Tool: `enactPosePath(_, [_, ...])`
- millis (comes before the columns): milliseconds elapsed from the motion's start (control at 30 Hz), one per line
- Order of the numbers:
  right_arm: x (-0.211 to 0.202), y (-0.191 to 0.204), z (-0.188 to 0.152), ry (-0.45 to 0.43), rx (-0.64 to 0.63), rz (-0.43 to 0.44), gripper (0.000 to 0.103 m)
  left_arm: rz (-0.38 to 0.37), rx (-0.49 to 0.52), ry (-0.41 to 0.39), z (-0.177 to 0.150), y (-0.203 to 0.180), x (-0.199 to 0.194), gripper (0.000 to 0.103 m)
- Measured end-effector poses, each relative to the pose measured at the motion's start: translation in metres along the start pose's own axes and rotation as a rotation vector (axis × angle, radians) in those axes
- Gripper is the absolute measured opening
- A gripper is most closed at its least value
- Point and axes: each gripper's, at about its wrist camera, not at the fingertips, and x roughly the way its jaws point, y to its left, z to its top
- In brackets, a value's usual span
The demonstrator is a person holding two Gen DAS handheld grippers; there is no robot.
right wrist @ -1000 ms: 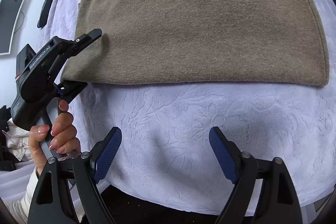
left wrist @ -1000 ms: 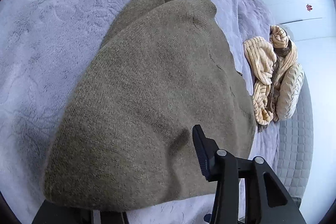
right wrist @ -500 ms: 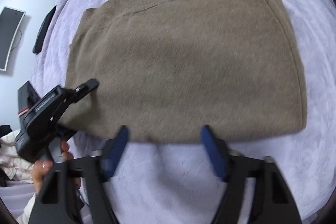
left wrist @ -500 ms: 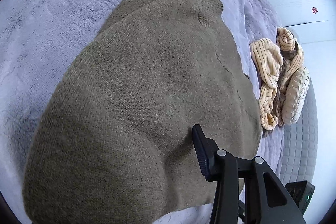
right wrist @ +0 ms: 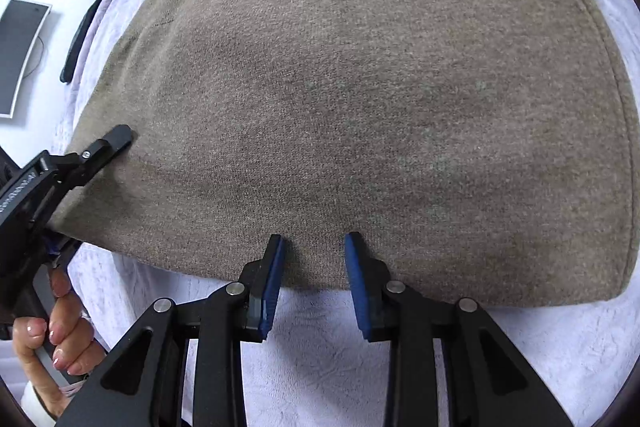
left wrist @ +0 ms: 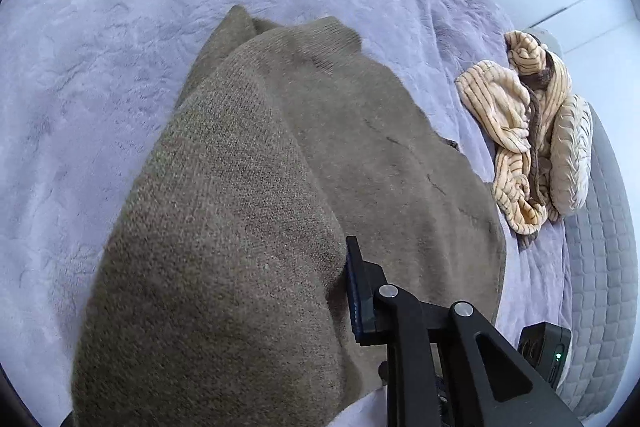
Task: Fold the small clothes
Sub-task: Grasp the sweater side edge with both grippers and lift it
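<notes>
Item, olive knit sweater (right wrist: 360,99), lying flat on the lavender bed cover (right wrist: 500,359): I am clamping its near-left corner in the left gripper (right wrist: 86,163) fingers while closing the right gripper (right wrist: 314,283), still unclenched, onto the near hem, aiming for an even lift.

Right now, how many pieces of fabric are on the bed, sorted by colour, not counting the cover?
Brown: 1, the sweater, which the left gripper pinches at one corner while the right gripper has just been closing around its near edge.
Cream, striped: 1, the crumpled garment.
Lavender bed cover: not counted.
Total: 2
</notes>
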Motion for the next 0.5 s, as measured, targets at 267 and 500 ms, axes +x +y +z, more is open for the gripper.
enactPosePath(267, [-0.022, -0.036, -0.006, -0.014, 0.042, 0.129, 0.034, -0.001, 0.254, -0.065, -0.003, -0.072, -0.023, 0.023])
enactPosePath(500, [-0.081, -0.096, -0.004, -0.069, 0.126, 0.206, 0.039, 0.020, 0.425, -0.041, -0.015, -0.124, -0.006, 0.023])
